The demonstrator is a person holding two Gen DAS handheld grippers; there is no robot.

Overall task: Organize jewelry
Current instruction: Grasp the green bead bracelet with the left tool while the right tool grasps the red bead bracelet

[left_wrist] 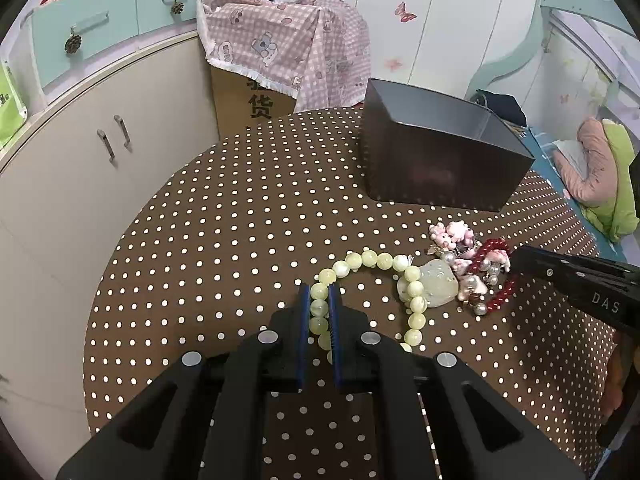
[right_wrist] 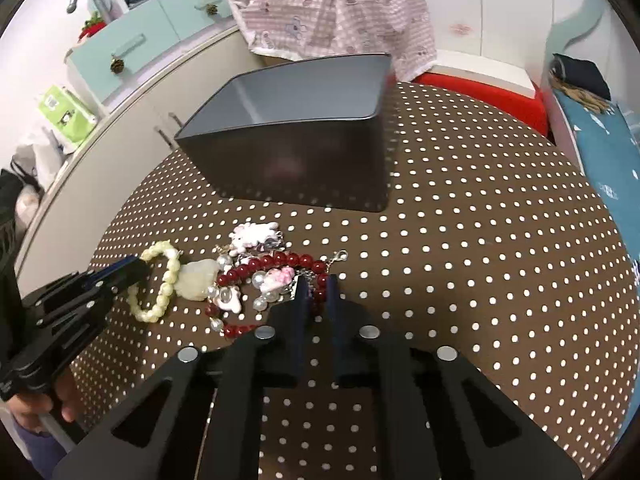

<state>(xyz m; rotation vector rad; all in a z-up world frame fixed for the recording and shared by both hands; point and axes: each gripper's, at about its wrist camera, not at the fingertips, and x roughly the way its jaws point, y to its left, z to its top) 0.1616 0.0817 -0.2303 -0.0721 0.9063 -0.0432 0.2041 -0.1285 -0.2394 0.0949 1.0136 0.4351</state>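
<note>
Grasp stage of sorting jewelry into a box. Left gripper point(left_wrist: 319, 292), near centre of the left wrist view, is clamped on a strand of the pale green bead bracelet point(left_wrist: 376, 260); beads sit pinched between its blue pads, and the rest of the loop lies on the dotted cloth point(left_wrist: 240, 220) to the right, beside a pale carved pendant point(left_wrist: 438, 280). Right gripper point(right_wrist: 316, 284) has its jaws drawn together on the red bead bracelet point(right_wrist: 280, 260), red beads showing between the pads. No earlier picture is given, so only the closed grip can be stated.

The red bracelet lies tangled with pink charms point(right_wrist: 256, 236), pearls and a clasp chain, touching the pendant and the green loop. The dark box point(right_wrist: 304, 152) stands open on the far side of the cloth, apart from the heap; no jewelry shows inside it, though its floor is only partly seen.

Judgement: both pieces are gripped but not yet lifted. The next move calls for raising them apart so the tangle separates, then carrying each over the box rim. Risk: charms may drag along with the red beads.
</note>
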